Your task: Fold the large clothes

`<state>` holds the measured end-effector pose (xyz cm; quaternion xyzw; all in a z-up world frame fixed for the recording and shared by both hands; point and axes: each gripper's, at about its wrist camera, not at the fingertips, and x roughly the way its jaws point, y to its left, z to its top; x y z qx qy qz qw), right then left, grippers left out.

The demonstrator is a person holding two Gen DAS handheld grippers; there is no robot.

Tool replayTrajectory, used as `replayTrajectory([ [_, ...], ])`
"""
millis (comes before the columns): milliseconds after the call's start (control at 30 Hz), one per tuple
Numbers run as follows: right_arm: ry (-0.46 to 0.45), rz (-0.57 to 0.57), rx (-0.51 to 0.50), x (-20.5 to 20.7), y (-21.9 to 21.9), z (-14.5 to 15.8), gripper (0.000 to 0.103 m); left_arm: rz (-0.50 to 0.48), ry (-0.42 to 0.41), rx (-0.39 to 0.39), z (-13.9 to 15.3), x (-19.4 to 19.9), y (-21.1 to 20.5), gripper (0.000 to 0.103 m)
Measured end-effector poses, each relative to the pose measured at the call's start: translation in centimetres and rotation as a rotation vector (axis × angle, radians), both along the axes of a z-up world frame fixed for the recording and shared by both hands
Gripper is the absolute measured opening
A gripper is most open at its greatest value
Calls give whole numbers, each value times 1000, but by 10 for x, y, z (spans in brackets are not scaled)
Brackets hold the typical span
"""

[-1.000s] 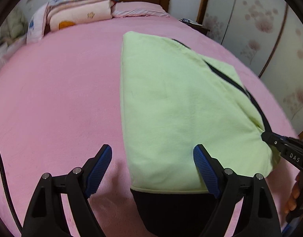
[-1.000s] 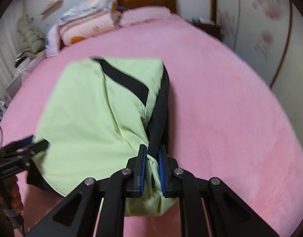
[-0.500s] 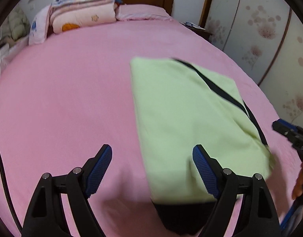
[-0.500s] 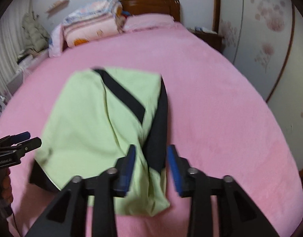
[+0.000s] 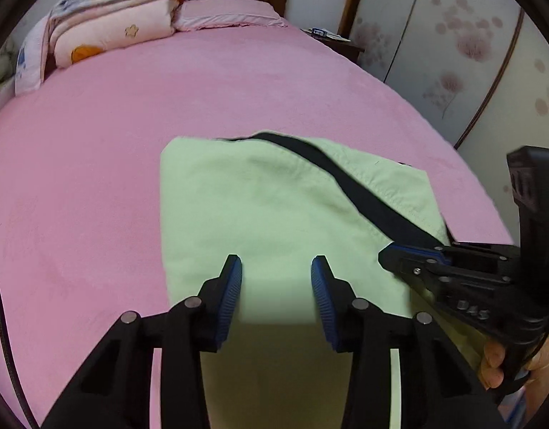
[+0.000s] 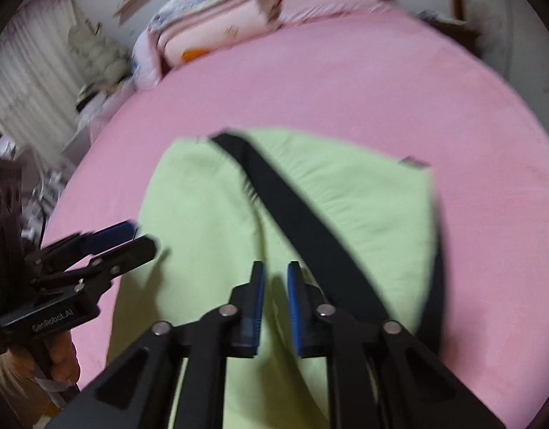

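Observation:
A light green garment [image 5: 274, 214] with a black diagonal stripe [image 5: 364, 200] lies folded flat on the pink bed [image 5: 95, 143]. It also shows in the right wrist view [image 6: 210, 221], with its stripe [image 6: 292, 221]. My left gripper [image 5: 276, 282] is open and empty, its fingers above the garment's near part. My right gripper [image 6: 275, 286] is open only a narrow gap and holds nothing, above the garment's near edge. The right gripper also shows in the left wrist view [image 5: 392, 255], and the left gripper in the right wrist view [image 6: 138, 236].
Folded quilts [image 5: 110, 25] and a pink pillow [image 5: 228, 14] lie at the headboard. A nightstand [image 5: 335, 41] and floral wardrobe doors [image 5: 453, 53] stand to the right. A curtain and clutter [image 6: 42, 82] are left of the bed.
My right gripper let go of the garment's corner, opened, then narrowed again. My left gripper's fingers closed partway. Both grippers pulled back and up; the garment now lies flat.

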<state>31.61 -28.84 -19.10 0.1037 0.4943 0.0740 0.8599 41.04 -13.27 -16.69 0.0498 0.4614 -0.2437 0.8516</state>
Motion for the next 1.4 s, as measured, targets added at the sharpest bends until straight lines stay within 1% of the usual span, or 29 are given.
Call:
replayTrajectory([
  [33,3,-10,-47,4,-1,-6,0,-10,-9,22,-3,1,-3,35],
  [67,0,-31,-96,7,-4,-8,0,-16,-18,55,-7,3,-6,27],
  [100,1,-52,-125,10,-10,-13,0,-28,-23,90,-13,4,-8,24],
  [133,10,-55,-105,12,-17,-17,0,-39,-22,105,-16,3,-7,22],
  [167,10,-51,-100,12,-20,-19,0,-48,-21,111,-20,4,-6,21],
  [267,-7,-32,-127,12,-21,-22,0,-66,-44,126,-26,0,-2,21],
  [367,-15,-44,-56,9,-33,-23,0,-69,-52,122,-28,-3,1,21],
  [433,-14,-59,-18,5,-39,-20,0,-62,-36,112,-27,0,2,21],
  [467,-8,-66,4,4,-43,-18,0,-55,-22,104,-24,4,3,21],
  [500,-4,-71,24,2,-47,-15,0,-48,-1,78,-18,6,6,22],
  [533,-8,-71,28,0,-48,-11,0,-44,3,62,-15,9,-1,22],
  [600,-24,-61,25,0,-46,0,0,-34,-14,7,-4,13,4,25],
  [633,-34,-55,31,3,-44,5,0,-33,-25,0,-1,14,4,28],
  [667,-40,-48,34,5,-40,9,0,-25,-41,3,2,16,2,28],
  [733,-55,-19,21,15,-27,13,0,-21,-28,16,0,25,-5,28],
  [800,-48,10,-4,29,-11,10,0,-16,3,45,-9,32,-13,28],
  [833,-36,19,-44,37,-6,6,0,-13,13,70,-15,37,-16,28],
  [900,-21,-3,-155,48,-8,-4,0,-23,18,81,-22,43,-18,25],
  [933,-19,-3,-138,50,-15,-9,0,-30,17,78,-23,44,-18,20],
  [967,-10,-13,-104,52,-24,-13,0,-37,19,68,-24,45,-16,18],
  [1000,-11,-18,-79,50,-31,-15,0,-41,23,59,-25,46,-15,17],
  [1067,-19,-14,-63,48,-36,-16,0,-45,29,52,-26,47,-12,15],
  [1200,-53,-16,-19,36,-51,-9,0,-54,22,59,-31,51,-5,15],
  [1267,-65,-80,-119,35,-58,-8,0,-55,20,57,-33,49,-4,14],
  [1333,-51,-115,-56,32,-79,-10,0,-53,18,54,-33,48,-3,14],
  [1400,-30,-117,-91,33,-83,-14,0,-51,10,61,-36,48,-3,14],
])
